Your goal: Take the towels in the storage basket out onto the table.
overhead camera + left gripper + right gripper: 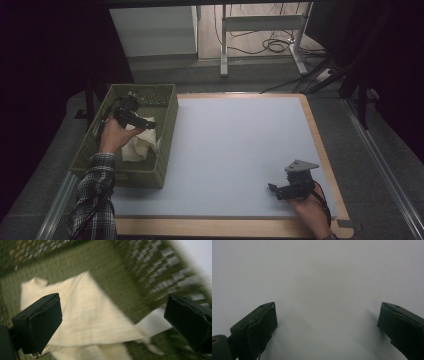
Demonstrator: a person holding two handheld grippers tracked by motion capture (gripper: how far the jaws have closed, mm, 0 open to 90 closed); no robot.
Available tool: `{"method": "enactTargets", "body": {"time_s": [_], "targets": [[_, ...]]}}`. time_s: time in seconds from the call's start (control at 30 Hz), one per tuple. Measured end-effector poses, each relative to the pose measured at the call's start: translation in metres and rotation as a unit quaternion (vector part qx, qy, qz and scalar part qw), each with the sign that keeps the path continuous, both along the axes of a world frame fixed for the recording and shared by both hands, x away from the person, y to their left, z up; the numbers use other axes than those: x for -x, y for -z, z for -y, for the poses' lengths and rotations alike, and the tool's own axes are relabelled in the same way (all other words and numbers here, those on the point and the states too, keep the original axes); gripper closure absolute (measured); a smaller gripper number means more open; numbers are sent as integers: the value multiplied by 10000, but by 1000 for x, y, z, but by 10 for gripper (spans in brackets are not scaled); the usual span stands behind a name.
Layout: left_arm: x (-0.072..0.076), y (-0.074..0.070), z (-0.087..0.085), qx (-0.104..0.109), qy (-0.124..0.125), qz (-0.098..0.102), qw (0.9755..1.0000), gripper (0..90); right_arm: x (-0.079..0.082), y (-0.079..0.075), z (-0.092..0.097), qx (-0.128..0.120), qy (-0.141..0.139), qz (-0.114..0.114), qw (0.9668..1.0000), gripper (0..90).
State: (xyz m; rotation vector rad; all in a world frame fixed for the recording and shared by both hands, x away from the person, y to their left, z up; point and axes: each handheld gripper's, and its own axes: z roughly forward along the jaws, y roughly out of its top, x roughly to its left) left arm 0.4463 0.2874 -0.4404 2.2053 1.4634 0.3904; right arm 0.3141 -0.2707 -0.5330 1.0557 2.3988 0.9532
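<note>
Seen from above: a pale grey-blue counter [235,150] w/ a wood edge, dark room around it. At the counter's left side sits an olive-green plastic mesh basket [167,115]. Inside it lies a cream-coloured cloth [140,145], crumpled, resting on the basket floor toward the near-right part.

The left tool [150,124], held in the person's left hand [112,135], is inside the basket, just above the cloth. Plaid sleeve [92,200] on that forearm. In the left gripper view the jaws stand wide apart, w/ the cloth [82,317] spread below and between them; nothing is clamped. Whether a jaw touches the fabric can't be told, as the view is motion-blurred. The basket's green mesh wall [147,272] runs behind the cloth.

The right tool [272,188] is at the counter's near-right corner, well apart from the basket, held in the right hand [310,207], pointing left; a grey three-cornered plate [301,165] sits on top of it. In the right gripper view its jaws are also wide apart, holding nothing, close over bare counter surface [317,277].

Beyond the counter: floor, a metal desk frame [260,30] and loose cables [275,45].
</note>
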Motion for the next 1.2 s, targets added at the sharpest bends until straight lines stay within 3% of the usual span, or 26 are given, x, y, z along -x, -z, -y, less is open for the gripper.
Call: {"method": "enactTargets", "body": {"time_s": [0.17, 0.23, 0.37, 0.4, 0.6, 0.63, 0.67, 0.77, 0.87, 0.9, 0.97, 1.0, 1.07, 1.13, 1.2], "targets": [[-6, 17, -13, -72, -163, -238, 9996, 19, 0, 0, 0, -2, 2, 1, 10000, 24], [-12, 29, -19, -153, -246, -441, 9986, 19, 0, 0, 0, -3, 2, 0, 10000, 25], [-18, 40, -22, -262, -310, -625, 9972, 18, 0, 0, 0, -3, 3, -1, 10000, 25], [-22, 47, -23, -381, -346, -816, 9953, 17, 0, 0, 0, -4, 1, -1, 10000, 25], [-32, 56, -22, -560, -368, -1154, 9911, 18, 0, 0, 0, -5, 2, -2, 10000, 25], [-33, 60, -22, -559, -389, -1249, 9898, 18, 0, 0, 0, -6, 2, -2, 10000, 24], [-36, 66, -24, -582, -372, -1480, 9866, 19, 0, 0, 0, -6, 2, -1, 10000, 25], [-38, 75, -27, -488, -382, -1723, 9831, 37, 0, 0, 0, -2, 4, 2, 10000, 25], [-38, 77, -30, -304, -386, -1785, 9827, 68, 0, 0, 0, -5, 2, 1, 10000, 24], [-38, 75, -31, -290, -450, -1759, 9830, 95, 0, 0, 0, -6, 3, 0, 10000, 24], [-37, 72, -34, -221, -484, -1714, 9838, 332, 0, 0, 0, -6, 2, 1, 10000, 25], [-35, 71, -36, -237, -544, -1661, 9843, 371, 0, 0, 0, -5, 3, 1, 10000, 24], [-33, 68, -37, -368, -574, -1674, 9835, 488, 0, 0, 0, -5, 3, 2, 10000, 24], [-33, 66, -36, -378, -517, -1723, 9830, 684, 0, 0, 0, -4, 3, 2, 10000, 24], [-32, 66, -34, -487, -475, -1750, 9822, 768, 0, 0, 0, -5, 2, 2, 10000, 25]]}}
